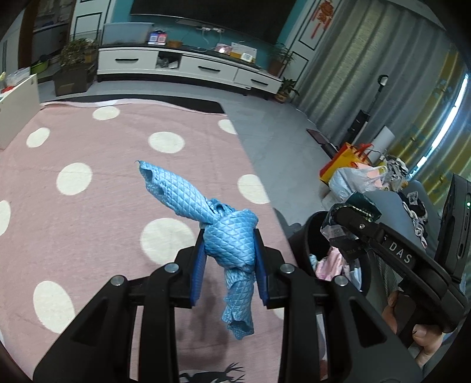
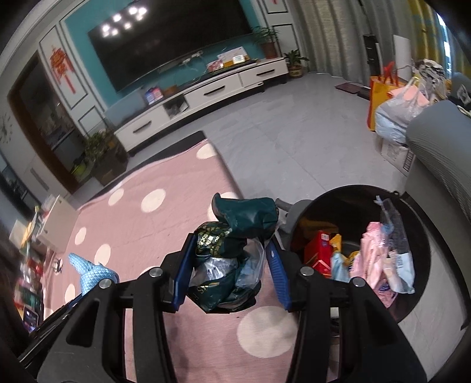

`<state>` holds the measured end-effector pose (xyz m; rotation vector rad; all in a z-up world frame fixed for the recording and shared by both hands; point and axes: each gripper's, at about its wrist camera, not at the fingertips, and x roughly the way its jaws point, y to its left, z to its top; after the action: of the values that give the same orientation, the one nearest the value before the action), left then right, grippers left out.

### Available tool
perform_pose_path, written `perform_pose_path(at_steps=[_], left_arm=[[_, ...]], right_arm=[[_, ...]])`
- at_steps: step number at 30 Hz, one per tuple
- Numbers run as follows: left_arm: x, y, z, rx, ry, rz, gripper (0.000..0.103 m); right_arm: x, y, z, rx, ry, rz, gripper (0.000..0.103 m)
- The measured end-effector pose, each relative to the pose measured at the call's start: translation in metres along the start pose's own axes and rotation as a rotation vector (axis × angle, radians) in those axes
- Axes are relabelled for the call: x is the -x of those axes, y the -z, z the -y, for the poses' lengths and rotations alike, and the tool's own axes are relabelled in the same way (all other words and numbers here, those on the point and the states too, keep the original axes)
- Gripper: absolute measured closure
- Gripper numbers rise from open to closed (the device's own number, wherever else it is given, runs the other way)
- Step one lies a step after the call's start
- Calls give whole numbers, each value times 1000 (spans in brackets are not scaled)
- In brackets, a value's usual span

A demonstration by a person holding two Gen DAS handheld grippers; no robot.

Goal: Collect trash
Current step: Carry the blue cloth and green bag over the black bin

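Hidden: bin floor (image 2: 409,297) under heaped wrappers; far rim behind right gripper (image 1: 347,218) in left view | Cut off: rug's black print (image 1: 212,375) at bottom edge; TV (image 1: 212,11) at top | Illegible: gold lettering on dark green bag (image 2: 229,253) | Blurred: clutter (image 2: 26,282) at left edge

Pretty even indoor light in both views, a bit dim and cool. Daylight leaks through the curtains (image 1: 368,59) far right of the left gripper (image 1: 229,259). Ceiling lamps glare off the TV (image 2: 176,38). Soft shadows fall on the rug (image 1: 88,235) under the fingers. Heavy fisheye bending, black corners, slight blur at the edges
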<state>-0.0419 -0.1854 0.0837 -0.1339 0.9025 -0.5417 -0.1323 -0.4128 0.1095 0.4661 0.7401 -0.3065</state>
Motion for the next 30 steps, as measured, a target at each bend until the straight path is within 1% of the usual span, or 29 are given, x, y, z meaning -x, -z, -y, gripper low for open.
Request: perform_pose_path(at_steps=[9,14,18,21,26,30], left_arm=[[-12,0,36,-74,67,-9,72],[-21,-1,63,-133,104,-7,72],[-31,3,82,-176,118,-9,72],[-44,7,98,-205,147,-37,72],[-65,15,121,-264,166,-61,72],[-84,23,136,-286,202,-109,72]], right_arm=[[16,-7,38,-92,54,43,55],[24,-8,60,-142,91,65,55],[29,-10,77,-173,123,74,55],[31,-10,91,-201,141,76,55],[33,-8,112,-246,177,73,55],[32,-5,135,-314,195,72,54]])
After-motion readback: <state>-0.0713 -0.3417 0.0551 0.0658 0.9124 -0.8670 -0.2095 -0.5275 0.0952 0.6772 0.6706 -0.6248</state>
